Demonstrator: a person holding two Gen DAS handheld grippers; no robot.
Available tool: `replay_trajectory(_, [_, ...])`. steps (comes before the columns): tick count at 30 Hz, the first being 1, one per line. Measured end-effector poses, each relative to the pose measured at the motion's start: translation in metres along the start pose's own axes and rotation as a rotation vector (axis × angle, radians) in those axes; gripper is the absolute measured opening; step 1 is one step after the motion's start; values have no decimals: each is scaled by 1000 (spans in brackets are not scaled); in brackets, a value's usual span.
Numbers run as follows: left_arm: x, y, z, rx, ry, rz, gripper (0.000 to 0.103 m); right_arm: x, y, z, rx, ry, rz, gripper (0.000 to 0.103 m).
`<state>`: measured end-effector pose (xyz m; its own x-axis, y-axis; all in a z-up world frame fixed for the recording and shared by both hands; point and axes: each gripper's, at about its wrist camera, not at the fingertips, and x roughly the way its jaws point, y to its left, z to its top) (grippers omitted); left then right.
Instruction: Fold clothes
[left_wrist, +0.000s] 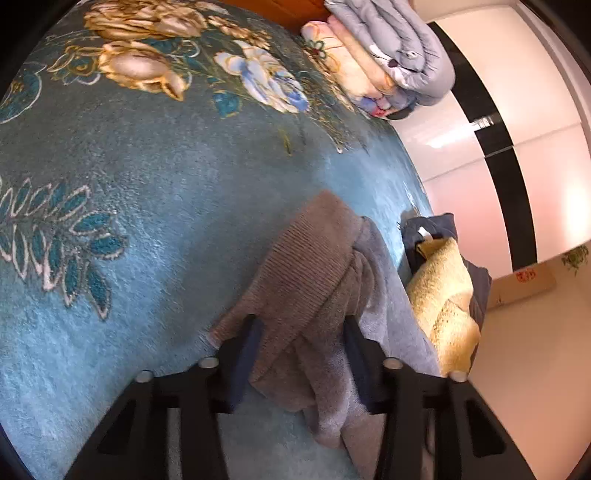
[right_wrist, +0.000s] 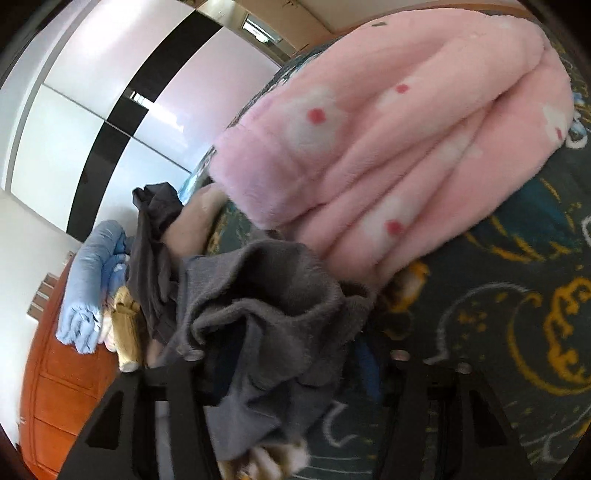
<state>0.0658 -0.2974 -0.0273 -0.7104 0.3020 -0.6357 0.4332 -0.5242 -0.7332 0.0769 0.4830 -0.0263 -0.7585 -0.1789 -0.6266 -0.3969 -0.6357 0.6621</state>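
Observation:
A grey-brown knitted garment with a ribbed hem (left_wrist: 314, 251) lies bunched on the teal floral bedspread (left_wrist: 147, 184). My left gripper (left_wrist: 301, 332) has its jaws closed on a fold of it, and cloth hangs down between the two fingers. In the right wrist view the same grey garment (right_wrist: 266, 288) is crumpled over and between the fingers of my right gripper (right_wrist: 291, 358), which pinches it. The cloth covers most of that gripper's left finger, so its pad is hidden.
A yellow knit (left_wrist: 443, 295) on a dark blue garment (left_wrist: 432, 229) lies at the bed's edge. Folded quilts (left_wrist: 388, 55) are stacked at the far end. A pink fleece garment (right_wrist: 388, 147) lies just past the right gripper, with dark clothes (right_wrist: 155, 240) to its left. White wardrobe doors (right_wrist: 92, 110) stand beyond.

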Motion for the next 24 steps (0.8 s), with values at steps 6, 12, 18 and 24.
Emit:
replay_trajectory(6, [1,-1,10,-31,19,-28,5,-18,26,8,-4,-24,28,21])
replay_trajectory(12, [-20,-25,27,19,-20,-97,5,-55,67,14,-50,-54,102,17])
replay_trajectory(18, [-21,-8,23,18,67,-85,8,-83,90,17,-133,-76,71,17])
replay_trajectory(24, [-20,36,1,-135,110,-114,63,-71,55,8,-62,-19,40,17])
